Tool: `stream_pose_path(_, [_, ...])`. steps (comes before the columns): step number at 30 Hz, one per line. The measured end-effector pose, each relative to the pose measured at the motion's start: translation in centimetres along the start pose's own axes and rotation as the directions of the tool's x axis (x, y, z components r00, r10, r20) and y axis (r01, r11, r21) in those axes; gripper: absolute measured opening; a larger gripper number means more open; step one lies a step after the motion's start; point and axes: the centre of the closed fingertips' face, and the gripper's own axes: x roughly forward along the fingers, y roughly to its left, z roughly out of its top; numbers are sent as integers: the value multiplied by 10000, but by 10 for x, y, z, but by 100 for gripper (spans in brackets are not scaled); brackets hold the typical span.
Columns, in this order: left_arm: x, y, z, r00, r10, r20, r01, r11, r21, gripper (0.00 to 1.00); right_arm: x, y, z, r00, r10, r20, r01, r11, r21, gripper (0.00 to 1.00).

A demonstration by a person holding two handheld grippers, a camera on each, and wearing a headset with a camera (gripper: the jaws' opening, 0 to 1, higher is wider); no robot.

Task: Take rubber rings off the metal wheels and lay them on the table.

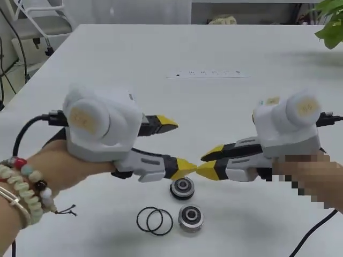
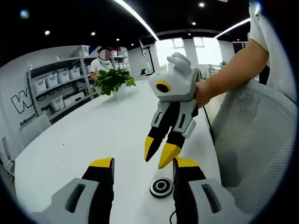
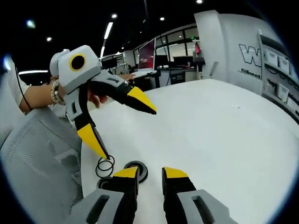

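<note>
Left gripper (image 1: 174, 145), wide open, and right gripper (image 1: 207, 163), slightly parted, hover empty over the metal wheels (image 1: 182, 188), apparently ready to descend.

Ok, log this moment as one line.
left tool open, empty | right tool open, empty | tips facing above table | two rubber rings flat beside near wheel | far wheel below tips

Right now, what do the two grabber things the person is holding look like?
The left hand-held gripper and the right hand-held gripper look the same. Each has a chunky white and grey body and long black jaws with pointed yellow tips. A black cable trails from the back of each. The person wears beaded bracelets on the left wrist.
</note>
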Motion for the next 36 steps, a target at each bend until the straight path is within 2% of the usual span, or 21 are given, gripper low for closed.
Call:
stream_pose_path(1, [2,-3,-10,9995,-94,-310,93,9999,-45,46,2,0,-6,9998,96,-188,-96,10000,6,17])
stream_pose_path(3, [6,-5,-18,9986,-87,-530,99,9997,228,43,4,3,-17,9977,205,-653,-213,9997,-127,18])
stream_pose_path(4, [10,-7,-20,9991,-62,-422,59,10000,-73,41,6,4,-20,9968,263,-761,-275,9995,-150,18])
stream_pose_path(5, [11,-11,-22,9989,-257,-380,238,9984,-504,39,6,6,-22,9959,322,-848,-335,9993,-142,18])
stream_pose_path(7, [14,-11,-25,9985,-301,-461,278,9984,-491,34,8,9,-26,9942,455,-971,-470,9988,-125,18])
stream_pose_path(9, [17,-11,-27,9991,-214,-370,183,9965,-816,29,10,11,-30,9925,551,-1092,-571,9982,-159,19])
stream_pose_path(10, [17,-13,-29,9984,-330,-460,293,9964,-794,27,10,12,-32,9916,583,-1157,-608,9980,-181,19])
stream_pose_path(11, [17,-17,-34,9962,-523,-703,489,9975,-505,27,11,14,-34,9901,624,-1256,-661,9975,-250,19])
stream_pose_path(12, [17,-17,-36,9959,-466,-778,435,9982,-414,27,11,14,-35,9894,636,-1303,-681,9972,-305,20])
stream_pose_path(16, [18,-20,-46,9929,-635,-1003,583,9968,-545,26,15,19,-37,9875,747,-1386,-806,9961,-371,20])
stream_pose_path(18, [19,-19,-50,9923,-564,-1104,496,9968,-630,24,16,20,-37,9872,735,-1418,-802,9959,-418,21])
stream_pose_path(21, [19,-20,-52,9914,-590,-1168,524,9969,-585,18,18,22,-38,9876,731,-1389,-801,9957,-455,22])
stream_pose_path(24, [20,-21,-57,9879,-603,-1429,559,9978,-347,12,20,22,-37,9892,679,-1297,-739,9964,-426,23])
stream_pose_path(25, [20,-22,-54,9906,-614,-1219,554,9971,-518,12,21,22,-36,9902,658,-1229,-706,9969,-348,23])
stream_pose_path(26, [19,-22,-56,9888,-671,-1331,597,9965,-585,12,22,23,-37,9901,680,-1229,-725,9968,-331,23])
stream_pose_path(32, [19,-18,-56,9909,-508,-1248,410,9959,-802,12,23,21,-34,9925,504,-1114,-549,9978,-380,24])
stream_pose_path(36, [19,-21,-56,9912,-644,-1158,550,9951,-824,9,23,23,-33,9927,514,-1087,-566,9974,-445,24])
